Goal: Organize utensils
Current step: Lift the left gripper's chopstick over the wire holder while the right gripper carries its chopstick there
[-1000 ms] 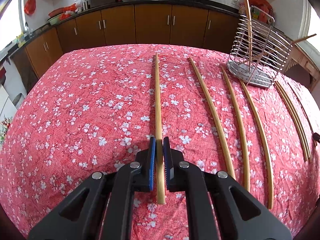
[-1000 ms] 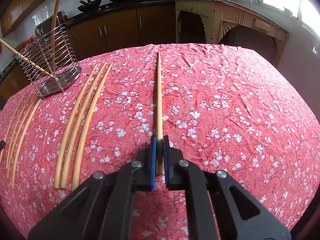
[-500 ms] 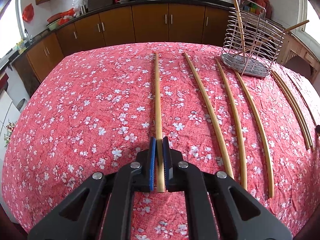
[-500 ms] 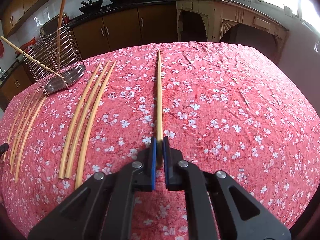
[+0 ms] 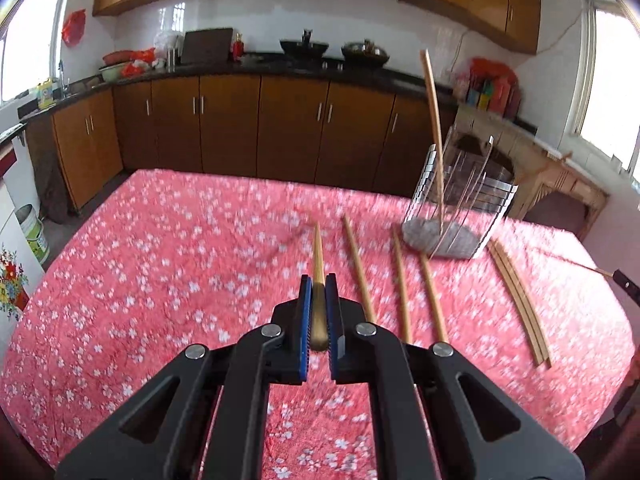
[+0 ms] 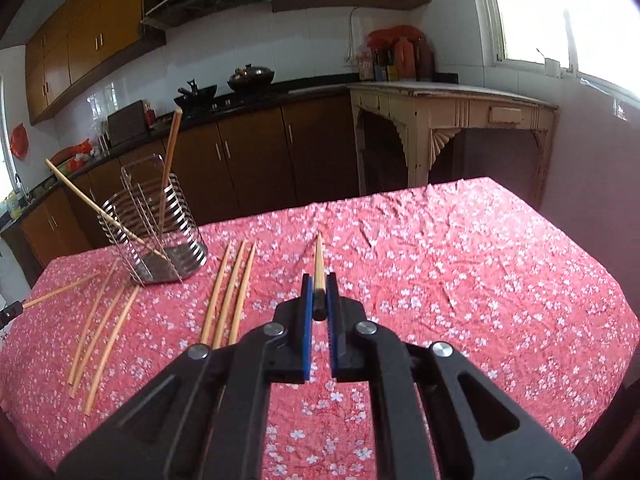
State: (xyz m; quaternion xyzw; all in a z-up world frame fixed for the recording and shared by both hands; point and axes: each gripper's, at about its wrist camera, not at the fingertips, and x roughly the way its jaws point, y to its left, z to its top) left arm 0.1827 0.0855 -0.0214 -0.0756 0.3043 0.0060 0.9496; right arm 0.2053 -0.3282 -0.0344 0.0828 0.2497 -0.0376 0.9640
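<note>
My left gripper (image 5: 319,280) is shut on a long wooden chopstick (image 5: 318,252), lifted off the red floral cloth and pointing forward. My right gripper (image 6: 319,280) is shut on another chopstick (image 6: 318,260), also lifted. A wire utensil holder (image 5: 460,204) stands at the back right in the left wrist view with an upright chopstick (image 5: 434,120) in it. It also shows in the right wrist view (image 6: 156,232), at the left, with two chopsticks (image 6: 170,160) leaning in it.
Three chopsticks (image 5: 400,284) lie right of my left gripper, and a bundle (image 5: 520,296) lies further right. In the right wrist view, three chopsticks (image 6: 230,292) lie left of my gripper and several more (image 6: 104,328) at the far left. Kitchen cabinets (image 5: 260,128) stand behind the table.
Both grippers have lifted and tilted up, each raising its chopstick off the cloth. The view now takes in the cabinets and walls.
</note>
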